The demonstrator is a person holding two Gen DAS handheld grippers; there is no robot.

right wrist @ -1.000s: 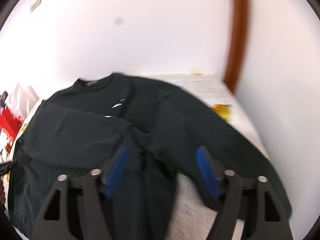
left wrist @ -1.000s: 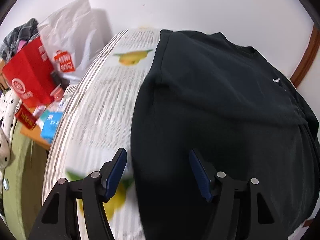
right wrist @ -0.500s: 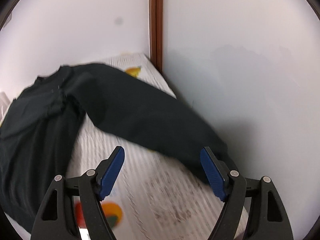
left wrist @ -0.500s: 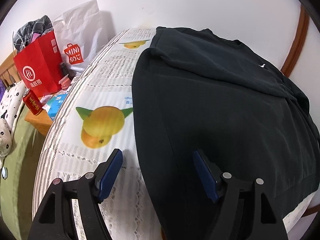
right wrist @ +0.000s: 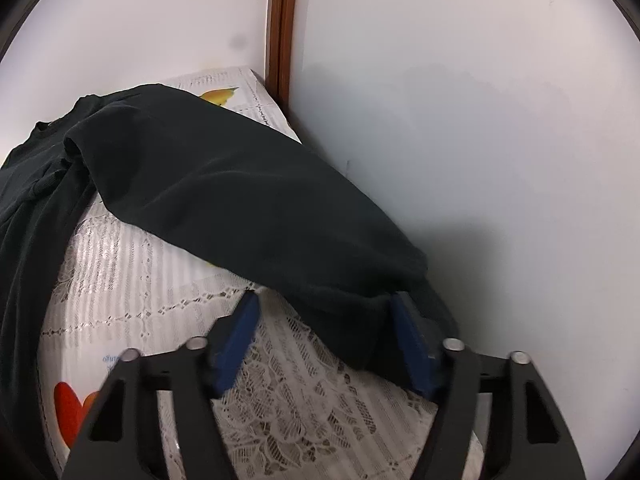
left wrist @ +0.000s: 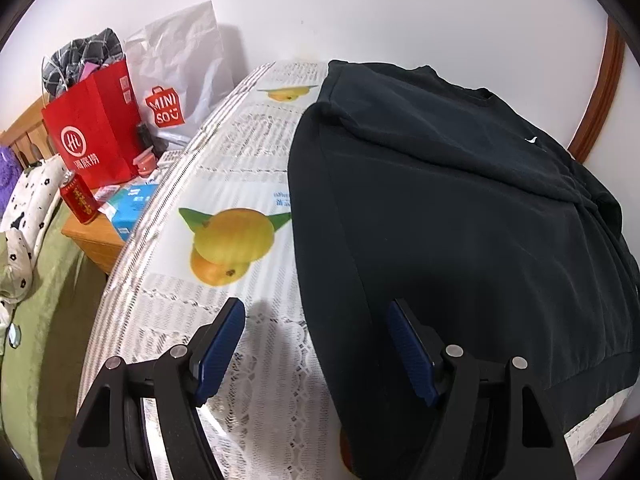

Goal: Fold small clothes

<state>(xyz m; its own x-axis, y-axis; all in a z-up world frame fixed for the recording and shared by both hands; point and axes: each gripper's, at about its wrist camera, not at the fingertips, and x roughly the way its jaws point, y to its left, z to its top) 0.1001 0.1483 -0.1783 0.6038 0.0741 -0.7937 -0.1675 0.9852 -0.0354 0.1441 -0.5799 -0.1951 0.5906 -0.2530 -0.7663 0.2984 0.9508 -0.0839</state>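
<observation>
A black long-sleeved top [left wrist: 460,208] lies on a table covered with a white lace cloth printed with fruit [left wrist: 224,240]. One sleeve is folded across its chest. My left gripper [left wrist: 316,344] is open, low over the garment's left side edge near the hem. In the right wrist view the other sleeve [right wrist: 248,200] stretches out toward the wall. My right gripper [right wrist: 324,340] is open with the sleeve's cuff end lying between its fingers.
White walls [right wrist: 460,120] close in right of the table, with a brown door frame [right wrist: 282,20]. Left of the table stand a red paper bag [left wrist: 92,136], a white Minisou bag [left wrist: 176,80], a red can [left wrist: 78,198] on a wooden stand and a green bed [left wrist: 36,300].
My right gripper has swung from above the folded chest to the outstretched sleeve and come down at its cuff. My left gripper has drawn back toward the hem along the left side edge.
</observation>
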